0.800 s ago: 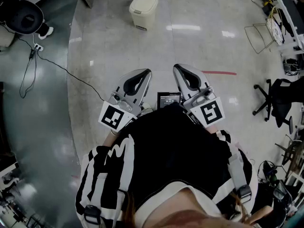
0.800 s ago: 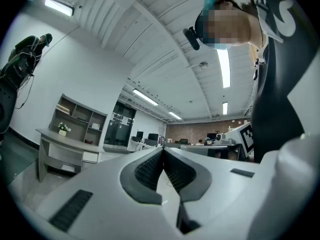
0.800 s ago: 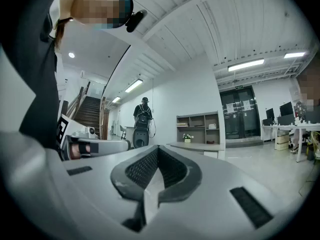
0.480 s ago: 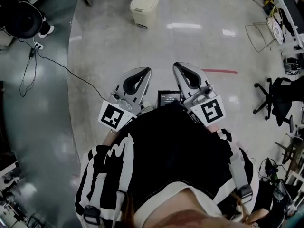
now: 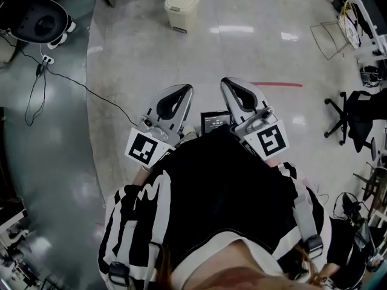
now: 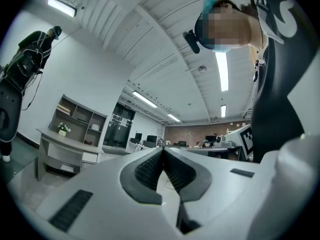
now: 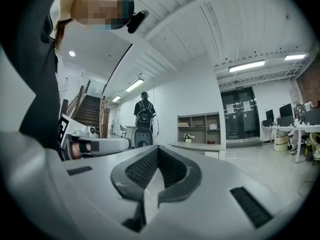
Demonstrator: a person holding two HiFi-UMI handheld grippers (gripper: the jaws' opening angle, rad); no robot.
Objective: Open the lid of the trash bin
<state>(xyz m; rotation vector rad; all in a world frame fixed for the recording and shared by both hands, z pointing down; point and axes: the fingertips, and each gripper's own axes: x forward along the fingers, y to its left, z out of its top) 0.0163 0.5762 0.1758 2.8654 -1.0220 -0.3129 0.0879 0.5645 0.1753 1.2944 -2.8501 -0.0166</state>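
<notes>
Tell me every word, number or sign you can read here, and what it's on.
Nothing reads clearly.
Left gripper and right gripper: square black-and-white patterns on their cubes, no letters.
Small screen between them: lit text, too small to read.
Sign above the glass doors: too small.
Papers on those doors: blurred.

Cream trash bin (image 5: 182, 8) of smooth, faintly shiny plastic. The floor (image 5: 254, 59) around the trash bin is glossy pale stone or tile that mirrors the ceiling lights. Nearer than the trash bin, the left gripper (image 5: 184, 90) and right gripper (image 5: 226, 84) have matt grey plastic shells and dark ribbed pads (image 7: 142, 169).
</notes>
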